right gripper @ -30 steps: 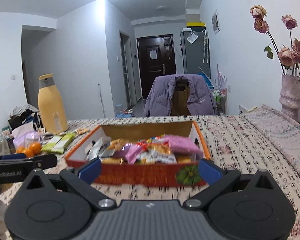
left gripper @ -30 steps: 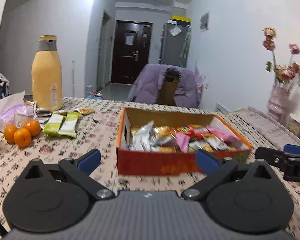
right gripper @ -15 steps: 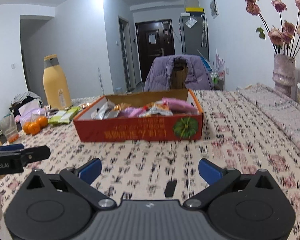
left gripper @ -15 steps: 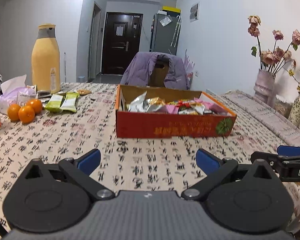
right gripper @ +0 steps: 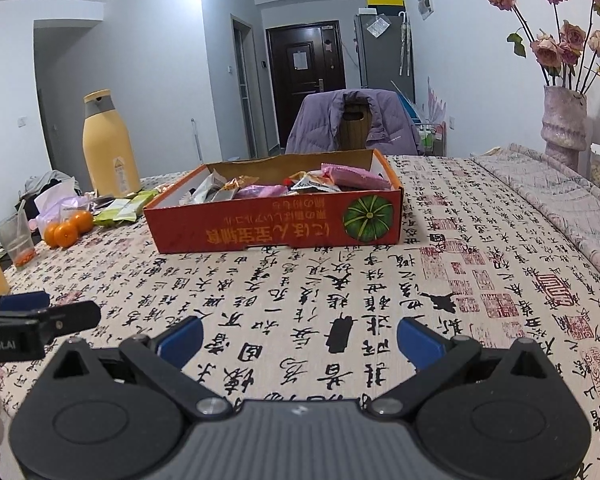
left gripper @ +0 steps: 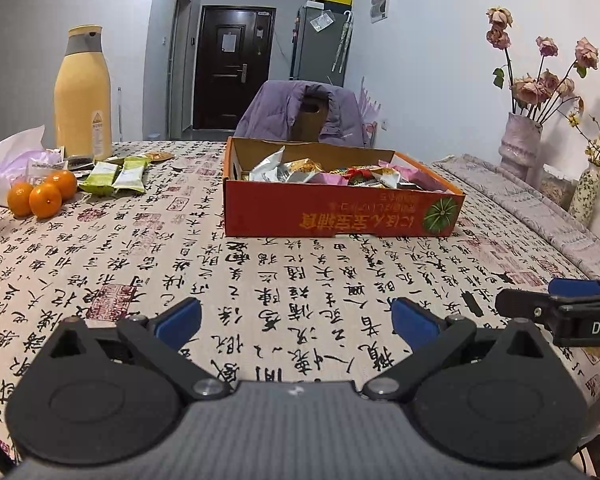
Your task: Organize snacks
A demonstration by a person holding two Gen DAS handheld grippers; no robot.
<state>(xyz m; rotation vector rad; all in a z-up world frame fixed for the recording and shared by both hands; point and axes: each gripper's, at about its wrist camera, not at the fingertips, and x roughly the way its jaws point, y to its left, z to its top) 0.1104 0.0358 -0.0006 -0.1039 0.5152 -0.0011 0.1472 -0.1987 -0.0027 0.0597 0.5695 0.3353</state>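
An orange cardboard box (left gripper: 340, 216) full of snack packets (left gripper: 312, 170) stands in the middle of the table; it also shows in the right wrist view (right gripper: 276, 228). Two green snack packets (left gripper: 114, 176) lie loose on the cloth left of the box, also in the right wrist view (right gripper: 124, 208). My left gripper (left gripper: 296, 322) is open and empty, low over the cloth well in front of the box. My right gripper (right gripper: 298, 336) is open and empty, beside it on the right, equally far back.
Three oranges (left gripper: 42, 196), a tall yellow bottle (left gripper: 83, 92), tissues and a plastic bag (left gripper: 28, 160) sit at the left. A cup (right gripper: 16, 236) stands at the left edge. Vases of dried flowers (left gripper: 522, 148) stand at the right. A chair with a purple jacket (left gripper: 304, 114) is behind the table.
Both grippers have pulled back from the box and dropped lower over the cloth. The box now looks farther away. Both stayed open.
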